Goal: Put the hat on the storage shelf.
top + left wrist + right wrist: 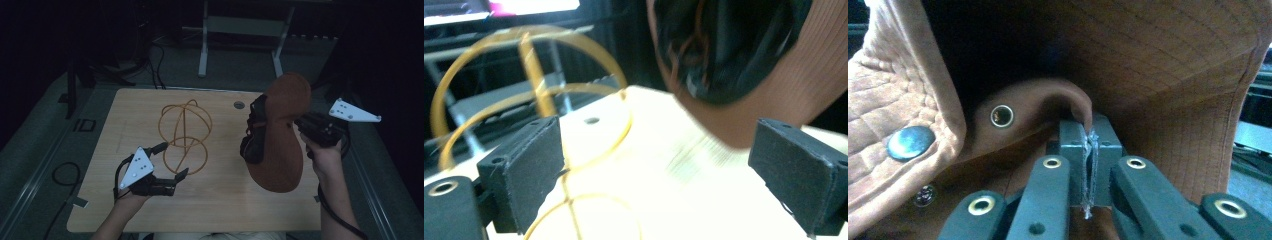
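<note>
A: Hat [280, 135], brown quilted cloth with a dark lining, hangs in the air over the right side of the table [215, 210], pinched at its brim by the right gripper [300, 125].

B: How is that grip?

A: In the right gripper view the jaws are closed flat together with a fold of the brim [1083, 112] nipped between them. I judge the hat light and soft; it droops and folds under its own weight, so it will swing and sag instead of keeping shape.

B: Where would you take hold next?

A: On the brim edge opposite the pinch, where the stitched cloth is doubled and less likely to slip. The snap button [911, 142] and eyelet [1001, 116] are hard spots to avoid.

B: And the left gripper [172, 162]?

A: Jaws spread wide, nothing between them, low over the table just beside the wire stand [184, 135], a thin, springy-looking frame of golden hoops.

B: Any writing?

A: No brand or label that I can read.
</note>
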Available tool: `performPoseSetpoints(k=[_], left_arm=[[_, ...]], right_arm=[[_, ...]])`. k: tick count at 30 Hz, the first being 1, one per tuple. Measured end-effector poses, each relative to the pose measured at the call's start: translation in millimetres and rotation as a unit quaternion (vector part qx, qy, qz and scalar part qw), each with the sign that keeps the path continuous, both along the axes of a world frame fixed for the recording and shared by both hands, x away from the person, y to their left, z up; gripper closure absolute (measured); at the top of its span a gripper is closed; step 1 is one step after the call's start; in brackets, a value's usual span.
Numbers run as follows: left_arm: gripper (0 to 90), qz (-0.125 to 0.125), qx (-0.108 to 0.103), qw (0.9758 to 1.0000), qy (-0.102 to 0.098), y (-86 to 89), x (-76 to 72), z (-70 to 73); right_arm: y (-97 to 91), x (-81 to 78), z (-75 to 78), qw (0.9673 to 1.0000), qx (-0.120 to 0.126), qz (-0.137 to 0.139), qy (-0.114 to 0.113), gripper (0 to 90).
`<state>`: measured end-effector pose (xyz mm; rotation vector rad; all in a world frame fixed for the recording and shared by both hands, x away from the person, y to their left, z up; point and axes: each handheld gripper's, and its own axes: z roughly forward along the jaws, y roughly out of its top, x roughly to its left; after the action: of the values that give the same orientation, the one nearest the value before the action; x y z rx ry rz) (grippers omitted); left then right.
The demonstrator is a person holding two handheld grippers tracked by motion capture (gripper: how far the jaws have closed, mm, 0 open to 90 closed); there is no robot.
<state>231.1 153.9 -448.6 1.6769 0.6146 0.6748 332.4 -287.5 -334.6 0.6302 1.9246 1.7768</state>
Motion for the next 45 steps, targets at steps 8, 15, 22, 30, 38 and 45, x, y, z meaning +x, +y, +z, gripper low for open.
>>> performPoseSetpoints(k=[8, 15, 22, 30, 38, 45], left_arm=[[7.3, 0.065, -0.011, 0.9975, 0.025, 33.3, -4.3, -49.1], [7.4, 0.104, -0.028, 0.9935, 0.037, 52.6, -10.5, -78.7], [7.4, 0.114, -0.035, 0.9922, 0.036, 63.1, -15.4, -83.2], [7.9, 0.113, -0.041, 0.9914, 0.051, 66.8, -14.1, -91.6], [7.9, 0.11, -0.045, 0.9912, 0.058, 68.9, -13.2, -96.1], [7.9, 0.11, -0.057, 0.9904, 0.061, 70.3, -13.1, -97.2]], right_arm=[[21.6, 17.3, 23.1, 1.0, 0.005, 0.004, -0.006, 87.6], [56.5, 32.2, 46.3, 0.9997, -0.001, 0.018, -0.014, 87.5], [109.2, 51.2, 58.0, 0.9988, -0.022, 0.042, -0.01, 87.5], [164.5, 67.1, 57.0, 0.9953, -0.036, 0.088, 0.019, 87.4], [207.2, 77.6, 42.2, 0.987, -0.067, 0.133, 0.059, 87.3], [237.5, 82.5, 19.3, 0.9806, -0.102, 0.144, 0.085, 87.2]])
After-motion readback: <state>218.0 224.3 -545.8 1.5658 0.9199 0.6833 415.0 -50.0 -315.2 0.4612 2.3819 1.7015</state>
